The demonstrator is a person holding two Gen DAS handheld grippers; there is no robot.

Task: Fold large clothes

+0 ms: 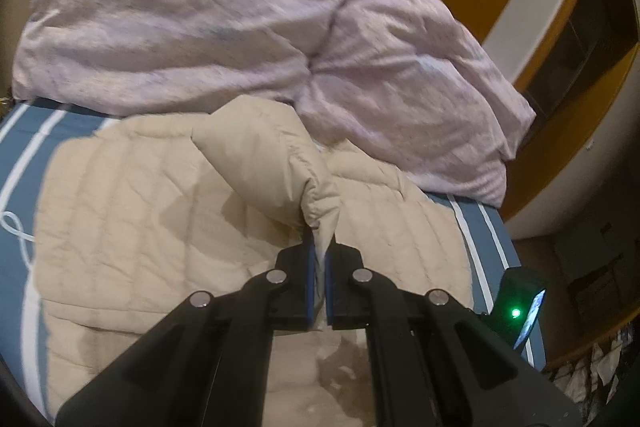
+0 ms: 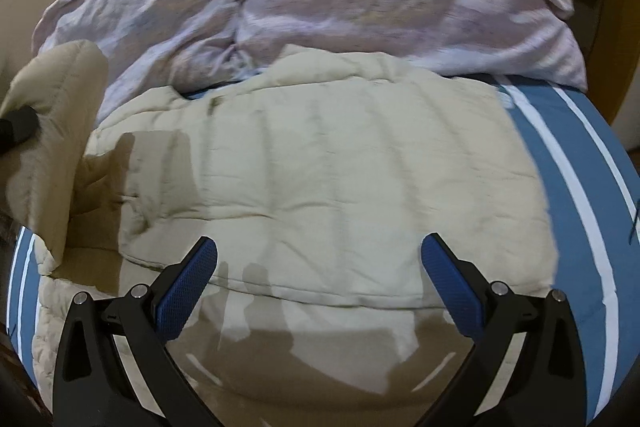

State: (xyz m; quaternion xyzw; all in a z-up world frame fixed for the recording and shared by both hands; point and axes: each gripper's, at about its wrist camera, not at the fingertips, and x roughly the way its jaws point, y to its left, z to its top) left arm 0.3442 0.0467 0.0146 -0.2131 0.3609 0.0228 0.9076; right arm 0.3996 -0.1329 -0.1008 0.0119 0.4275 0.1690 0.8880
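Currently, we have the beige quilted jacket (image 2: 320,163) spread flat on the striped bed (image 2: 576,187) ahead of both tools, folding barely begun. Left gripper (image 1: 318,267) clamps a lifted sleeve (image 1: 276,163); right gripper (image 2: 320,283) hangs wide apart, empty.

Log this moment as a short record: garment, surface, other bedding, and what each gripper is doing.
garment: beige quilted jacket, spread on the bed, one part lifted
surface: blue bed sheet with white stripes
other bedding: crumpled pale pink duvet beyond the jacket
left gripper: shut on a lifted fold of the jacket, raised above the body of the jacket
right gripper: open, empty, over the jacket's near edge
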